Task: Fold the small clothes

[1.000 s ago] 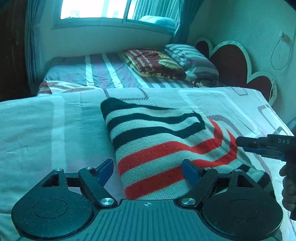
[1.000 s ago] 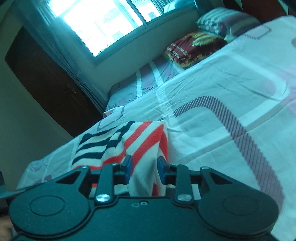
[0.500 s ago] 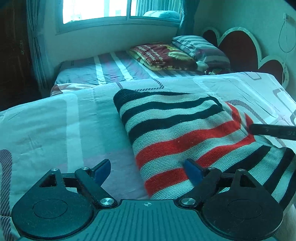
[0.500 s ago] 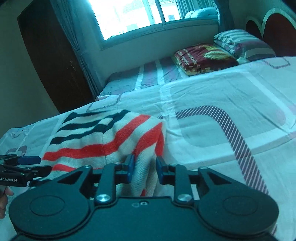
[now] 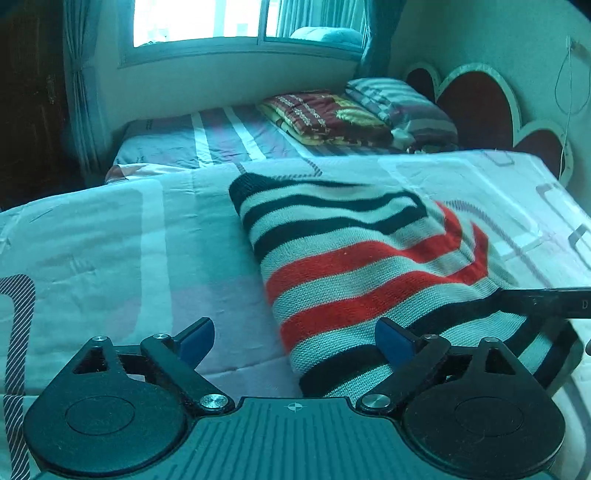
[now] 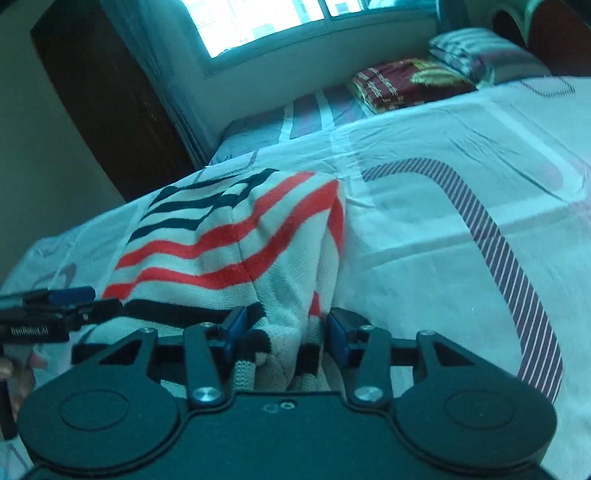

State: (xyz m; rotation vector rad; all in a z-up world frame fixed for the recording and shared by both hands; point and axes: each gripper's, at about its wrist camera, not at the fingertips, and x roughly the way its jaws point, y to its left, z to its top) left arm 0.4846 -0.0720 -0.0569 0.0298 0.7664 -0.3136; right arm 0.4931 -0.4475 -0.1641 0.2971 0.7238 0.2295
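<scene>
A small knit sweater (image 5: 362, 266) with black, red and pale stripes lies folded on the bed; it also shows in the right wrist view (image 6: 229, 251). My left gripper (image 5: 295, 338) is open, low over the sweater's near left edge, one blue pad on the sheet side and one over the knit. My right gripper (image 6: 286, 330) has its jaws part open with the sweater's near edge bunched between them; the cloth still fills the gap. The right gripper also shows as a dark bar in the left wrist view (image 5: 543, 302).
The bed sheet (image 5: 110, 240) is pale with rounded line patterns. A second bed behind holds a folded red blanket (image 5: 325, 114) and striped pillows (image 5: 402, 107). A heart-shaped headboard (image 5: 476, 99) stands at the right, a window (image 5: 199, 18) and dark door at the back.
My right gripper's jaws have spread wider around the sweater's edge, and the edge has come down onto the bed. The left gripper has stayed open beside the sweater.
</scene>
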